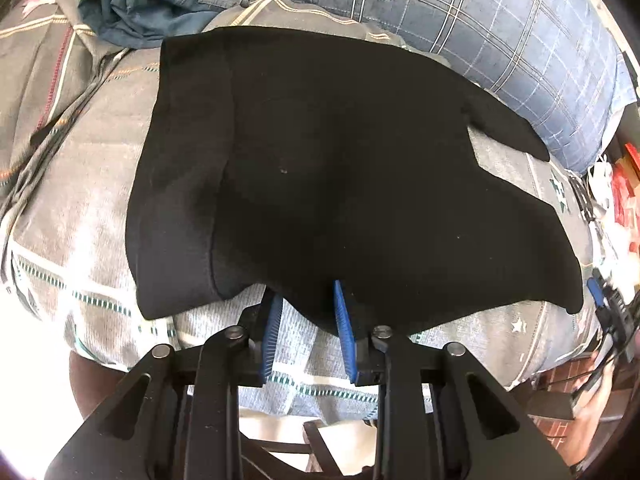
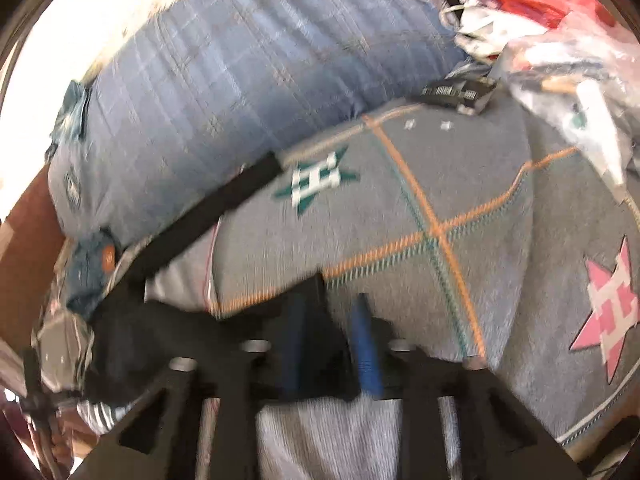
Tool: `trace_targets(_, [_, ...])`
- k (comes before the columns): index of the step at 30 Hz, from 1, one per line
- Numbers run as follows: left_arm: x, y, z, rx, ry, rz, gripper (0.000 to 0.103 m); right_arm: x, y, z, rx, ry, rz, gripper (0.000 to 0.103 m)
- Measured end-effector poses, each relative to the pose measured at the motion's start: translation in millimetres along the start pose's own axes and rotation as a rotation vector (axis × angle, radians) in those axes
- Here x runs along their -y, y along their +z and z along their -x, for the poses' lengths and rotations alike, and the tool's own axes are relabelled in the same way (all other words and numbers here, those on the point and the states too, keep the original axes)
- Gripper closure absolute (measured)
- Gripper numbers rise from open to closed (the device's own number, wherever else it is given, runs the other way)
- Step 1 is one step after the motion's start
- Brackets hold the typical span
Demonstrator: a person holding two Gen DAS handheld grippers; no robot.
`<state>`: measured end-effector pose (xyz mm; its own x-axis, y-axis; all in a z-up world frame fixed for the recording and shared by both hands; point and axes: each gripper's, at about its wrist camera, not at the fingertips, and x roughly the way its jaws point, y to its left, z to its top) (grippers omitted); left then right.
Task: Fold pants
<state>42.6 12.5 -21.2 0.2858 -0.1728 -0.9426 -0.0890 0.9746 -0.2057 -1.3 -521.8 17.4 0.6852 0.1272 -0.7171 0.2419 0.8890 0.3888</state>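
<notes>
Black pants (image 1: 320,168), already doubled into a broad panel, lie on the grey star-patterned quilt (image 1: 80,208), long axis running left to right across the left wrist view, one dark strip reaching toward the blue plaid pillow (image 1: 500,32). The left gripper (image 1: 306,312) meets the near hem head-on, blue pads (image 1: 344,328) apart, with cloth drooping over their tips; whether any fold lies between them cannot be told. In the blurred right wrist view, the right gripper (image 2: 328,320) stands with jaws apart over bare quilt, and the pants trail off to its left. The left is judged nearer. Crumpled jeans (image 1: 160,4) lie beyond.
</notes>
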Motion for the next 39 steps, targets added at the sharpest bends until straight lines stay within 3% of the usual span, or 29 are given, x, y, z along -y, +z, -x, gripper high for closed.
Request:
trace_targets(1, [0.8,1.4,-3.4,-0.007,0.008,0.000,0.079,-2.4,4.7,-5.7,-0.010,-0.002,0.005,0.049])
trace_targets(3, [2.1,2.9,-8.3,-0.013,0.016,0.000,0.078,-7.3,9.7,-23.4,-0.063,0.001,0.011,0.049])
trace_targets(5, [3.9,3.3,-10.9,-0.013,0.027,-0.002,0.078,-13.0,8.8,-42.0,-0.134,-0.029,0.046,0.057])
trace_targets(6, [3.7,3.0,-9.7,-0.012,0.026,0.001,0.078,-19.4,7.8,-48.6,-0.150,-0.040,0.094,0.098])
trace_targets(7, [3.5,2.7,-6.6,-0.010,0.016,0.005,0.078,-23.4,7.3,-49.8,-0.156,-0.030,0.126,0.102])
trace_targets(11, [-1.9,5.1,-5.0,-0.007,-0.005,0.019,0.078,-29.5,25.6,-14.5,0.054,-0.076,0.150,0.102])
trace_targets(12, [-3.2,6.2,-8.8,-0.021,-0.005,0.030,0.078,-25.7,31.0,-14.4,0.067,-0.090,0.138,0.102])
trace_targets(16, [-10.0,6.6,-4.9,-0.045,-0.039,0.046,0.078,-12.6,33.9,-36.0,-0.004,-0.218,0.121,0.096])
trace_targets(17, [-13.3,7.6,2.2,-0.028,-0.053,0.049,0.078,-8.2,32.0,-35.5,-0.016,-0.217,0.098,0.096])
trace_targets(19, [-22.3,11.1,17.4,0.012,-0.077,0.062,0.078,-1.4,24.5,-20.2,0.018,-0.132,0.054,0.096])
trace_targets(21, [-29.4,15.1,19.1,0.007,-0.112,0.086,0.078,-3.7,13.8,-10.9,0.021,-0.103,0.050,0.090])
trace_targets(24, [-29.2,12.9,2.8,-0.020,-0.079,0.098,0.078,-11.5,-1.5,-7.4,0.015,-0.057,0.062,0.090])
trace_targets(27, [-24.6,2.3,-15.1,-0.056,-0.017,0.049,0.074,-20.9,-16.6,-19.8,-0.030,-0.057,0.091,0.090])
trace_targets(29, [-23.9,-4.5,-9.0,-0.039,-0.034,0.035,0.069,-20.7,-23.2,-33.1,-0.085,-0.090,0.099,0.090])
trace_targets(32, [-40.7,-12.3,15.2,-0.037,-0.088,0.043,0.069,-20.9,-23.5,-29.7,-0.083,-0.100,0.093,0.091])
trace_targets(35, [-63.6,-15.6,47.7,0.037,-0.084,0.072,0.068,-24.1,-20.5,-16.1,-0.046,-0.084,0.090,0.088])
trace_targets(38, [-82.2,-13.0,65.4,0.093,-0.092,0.131,0.057,-34.1,-16.1,-6.7,-0.028,-0.075,0.104,0.084])
trace_targets(39, [-86.8,-10.1,66.4,0.100,-0.085,0.147,0.048,-38.1,-14.8,-5.4,-0.029,-0.068,0.107,0.080])
